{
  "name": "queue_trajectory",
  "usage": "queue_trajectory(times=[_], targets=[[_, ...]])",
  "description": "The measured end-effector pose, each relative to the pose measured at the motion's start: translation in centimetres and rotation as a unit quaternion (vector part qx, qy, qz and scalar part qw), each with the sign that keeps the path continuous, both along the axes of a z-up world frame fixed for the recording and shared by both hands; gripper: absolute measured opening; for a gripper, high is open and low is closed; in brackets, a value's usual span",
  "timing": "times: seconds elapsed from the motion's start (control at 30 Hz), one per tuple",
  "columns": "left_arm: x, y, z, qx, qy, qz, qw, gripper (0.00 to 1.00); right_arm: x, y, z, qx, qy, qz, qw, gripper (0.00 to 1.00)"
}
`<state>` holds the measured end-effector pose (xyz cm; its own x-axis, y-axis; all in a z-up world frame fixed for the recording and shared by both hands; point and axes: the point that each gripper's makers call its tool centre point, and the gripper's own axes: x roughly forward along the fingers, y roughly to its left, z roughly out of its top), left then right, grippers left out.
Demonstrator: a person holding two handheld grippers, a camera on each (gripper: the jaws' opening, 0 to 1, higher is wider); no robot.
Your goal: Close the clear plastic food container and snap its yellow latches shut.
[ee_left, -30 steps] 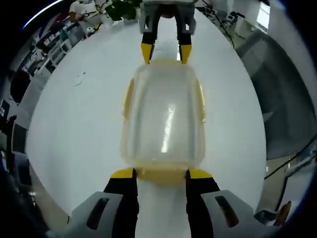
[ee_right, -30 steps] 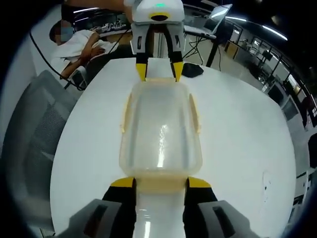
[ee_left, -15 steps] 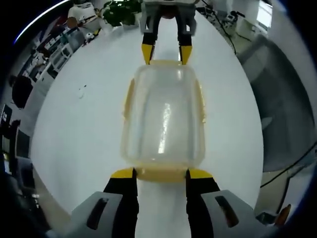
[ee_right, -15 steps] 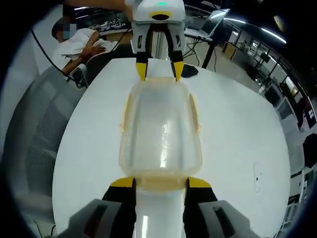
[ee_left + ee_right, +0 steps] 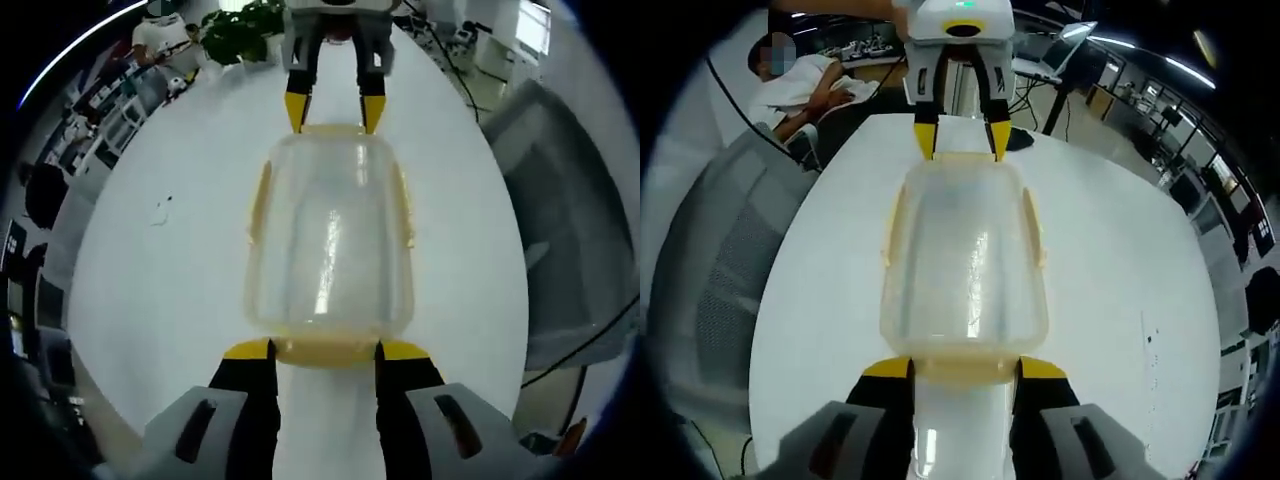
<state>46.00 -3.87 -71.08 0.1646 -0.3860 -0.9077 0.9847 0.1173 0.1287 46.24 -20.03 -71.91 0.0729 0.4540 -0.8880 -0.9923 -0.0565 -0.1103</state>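
A clear plastic food container (image 5: 330, 245) lies on a round white table (image 5: 170, 280), its long axis running straight away from the left gripper (image 5: 325, 350) toward the right gripper (image 5: 335, 110) at the far end. The lid sits on the box, and pale yellow latches (image 5: 259, 200) line both long sides and the near short end.

In the left gripper view, the left gripper's yellow-tipped jaws stand apart, one at each corner of the container's near end, with the near latch between them; whether the tips touch the plastic cannot be told. The right gripper comes in from the opposite side of the table, its jaws also spread, tips at the far end of the lid. A small dark speck (image 5: 162, 205) lies on the tabletop well to the left of the box. A potted plant (image 5: 240, 30) stands beyond the table's far edge, and a grey chair (image 5: 565, 200) sits off to the right.

In the right gripper view, the same container (image 5: 965, 260) points lengthwise from the right gripper (image 5: 963, 368) to the left gripper (image 5: 960, 135), held down from above by a person's hand. A grey chair (image 5: 710, 270) flanks the table (image 5: 1120, 290) on the left, a person in white (image 5: 805, 85) leans behind it, and a dark object (image 5: 1020, 140) rests on the far tabletop.
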Motion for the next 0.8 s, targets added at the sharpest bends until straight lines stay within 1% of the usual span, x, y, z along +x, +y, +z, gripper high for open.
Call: queue_trajectory(times=[0.4, 0.8], targets=[[0.1, -1.3, 0.2, -0.002, 0.001, -0.001, 1.0, 0.34, 0.2, -1.3, 0.1, -0.002, -0.003, 0.0, 1.0, 0.34], [0.6, -2.9, 0.2, -0.005, 0.003, -0.005, 1.0, 0.34, 0.4, -3.0, 0.3, 0.003, 0.004, -0.006, 1.0, 0.34]])
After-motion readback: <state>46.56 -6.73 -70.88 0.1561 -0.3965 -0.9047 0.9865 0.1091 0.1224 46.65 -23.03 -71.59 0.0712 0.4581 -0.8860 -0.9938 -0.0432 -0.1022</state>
